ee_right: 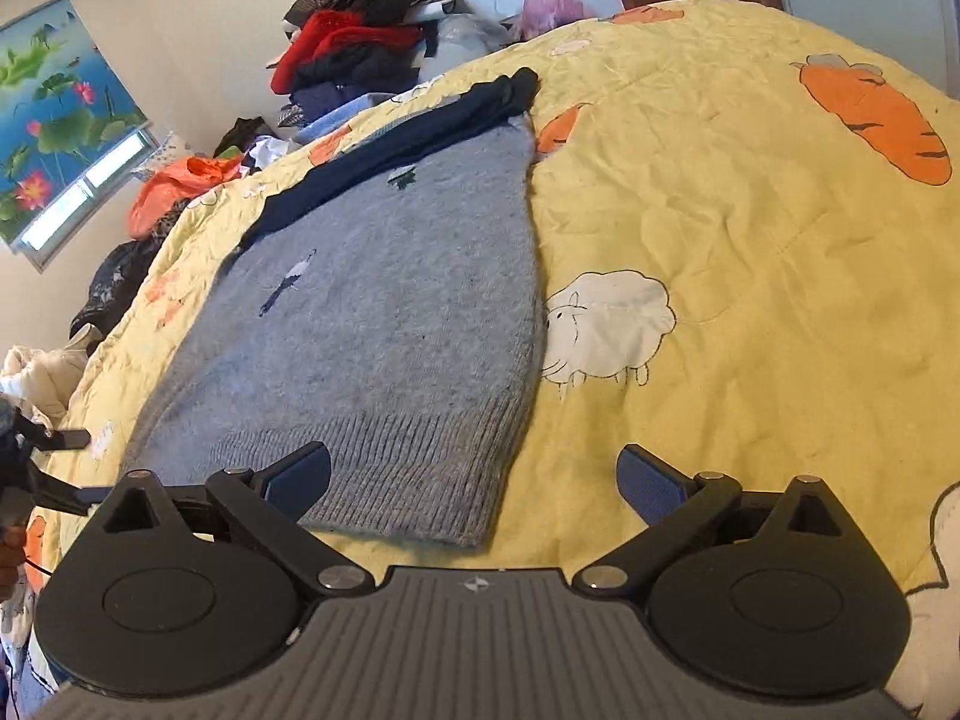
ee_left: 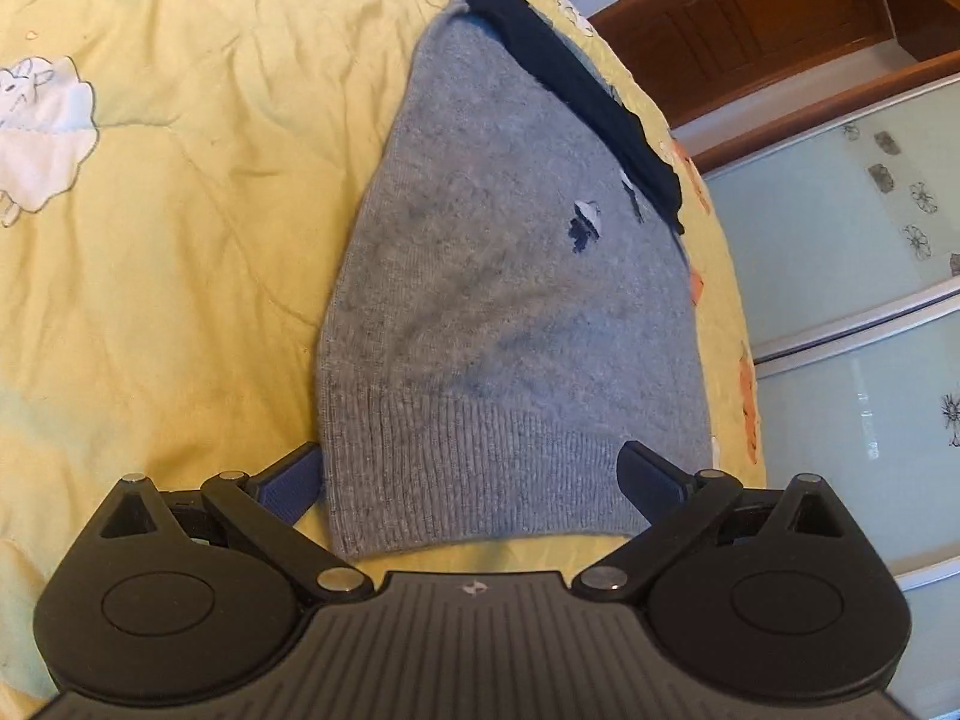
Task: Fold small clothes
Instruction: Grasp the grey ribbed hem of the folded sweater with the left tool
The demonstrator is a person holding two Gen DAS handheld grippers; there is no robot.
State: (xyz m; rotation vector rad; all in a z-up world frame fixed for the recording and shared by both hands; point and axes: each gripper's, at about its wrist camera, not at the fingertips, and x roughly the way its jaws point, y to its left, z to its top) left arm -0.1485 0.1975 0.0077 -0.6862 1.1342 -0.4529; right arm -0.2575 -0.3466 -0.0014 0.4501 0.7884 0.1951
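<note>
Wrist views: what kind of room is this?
Most likely a home bedroom. The grey sweater lies on a yellow quilt printed with sheep and carrots, apparently a bed. A heap of clothes sits behind it, and a wardrobe with sliding glass doors stands beside it.

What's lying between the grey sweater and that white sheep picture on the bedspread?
Nothing: in the right wrist view the grey sweater edge runs right beside the sheep, only bare yellow quilt.
</note>
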